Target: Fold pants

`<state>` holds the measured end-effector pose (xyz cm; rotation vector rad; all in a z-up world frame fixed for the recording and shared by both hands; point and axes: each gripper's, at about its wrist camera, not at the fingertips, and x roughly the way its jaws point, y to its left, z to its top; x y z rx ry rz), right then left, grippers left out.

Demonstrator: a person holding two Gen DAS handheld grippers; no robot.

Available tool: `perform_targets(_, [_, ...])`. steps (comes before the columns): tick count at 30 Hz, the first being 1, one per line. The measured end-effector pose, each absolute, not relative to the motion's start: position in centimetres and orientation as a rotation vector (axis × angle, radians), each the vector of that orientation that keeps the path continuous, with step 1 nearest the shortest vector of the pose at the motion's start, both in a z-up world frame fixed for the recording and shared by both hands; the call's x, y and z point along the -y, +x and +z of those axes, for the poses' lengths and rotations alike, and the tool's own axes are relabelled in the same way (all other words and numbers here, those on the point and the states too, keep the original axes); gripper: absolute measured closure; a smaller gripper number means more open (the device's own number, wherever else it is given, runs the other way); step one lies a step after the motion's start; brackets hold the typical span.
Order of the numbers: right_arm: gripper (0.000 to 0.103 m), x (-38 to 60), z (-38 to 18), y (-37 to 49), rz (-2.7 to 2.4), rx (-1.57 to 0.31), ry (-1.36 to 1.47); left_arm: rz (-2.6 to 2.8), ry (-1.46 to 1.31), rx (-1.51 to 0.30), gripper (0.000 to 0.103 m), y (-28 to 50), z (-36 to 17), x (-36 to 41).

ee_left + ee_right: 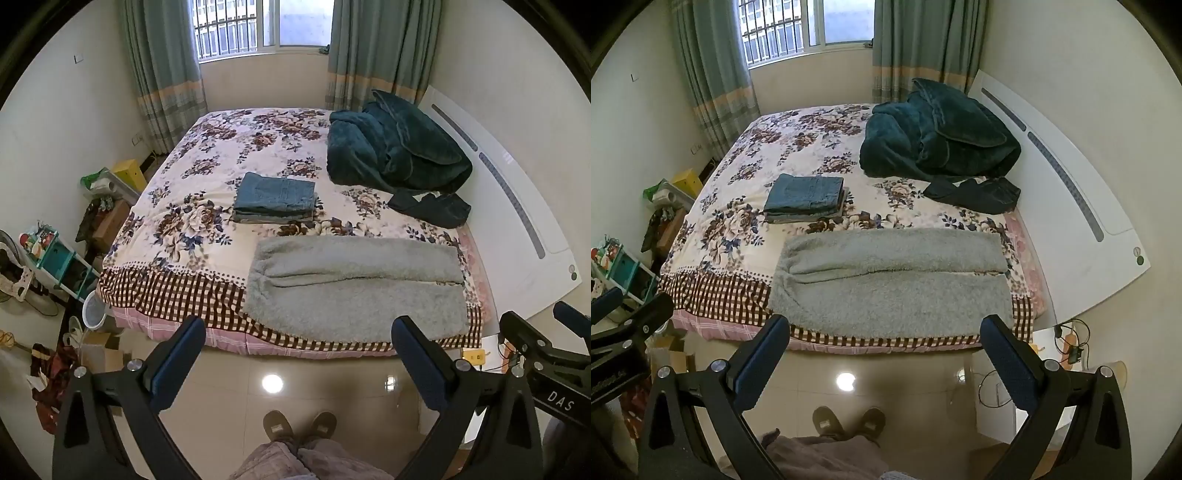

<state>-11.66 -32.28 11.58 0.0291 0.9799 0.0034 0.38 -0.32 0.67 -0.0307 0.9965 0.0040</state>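
Grey fleecy pants (354, 284) lie spread flat across the near edge of the floral bed (177, 236), legs side by side running left to right; they also show in the right wrist view (894, 280). A stack of folded blue jeans (275, 197) sits behind them at mid bed, also in the right wrist view (805, 199). My left gripper (299, 328) is open and empty, held over the floor just short of the bed edge. My right gripper (884, 326) is open and empty, also short of the bed edge. A dark garment (975, 194) lies at the right.
A heap of dark teal blanket (395, 144) fills the bed's far right corner by the white headboard (517, 206). Cluttered shelves, boxes and a bin (94, 310) stand on the floor at the left. The person's slippered feet (299, 424) stand on the glossy tiles.
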Motion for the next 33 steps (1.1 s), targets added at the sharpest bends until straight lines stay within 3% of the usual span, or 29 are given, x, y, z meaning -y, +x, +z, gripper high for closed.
perform_targets(33, [0.0, 31.0, 12.2, -9.7, 0.012, -0.987, 0.029, 0.007, -0.031, -0.991, 0.0, 1.3, 1.5, 0.6])
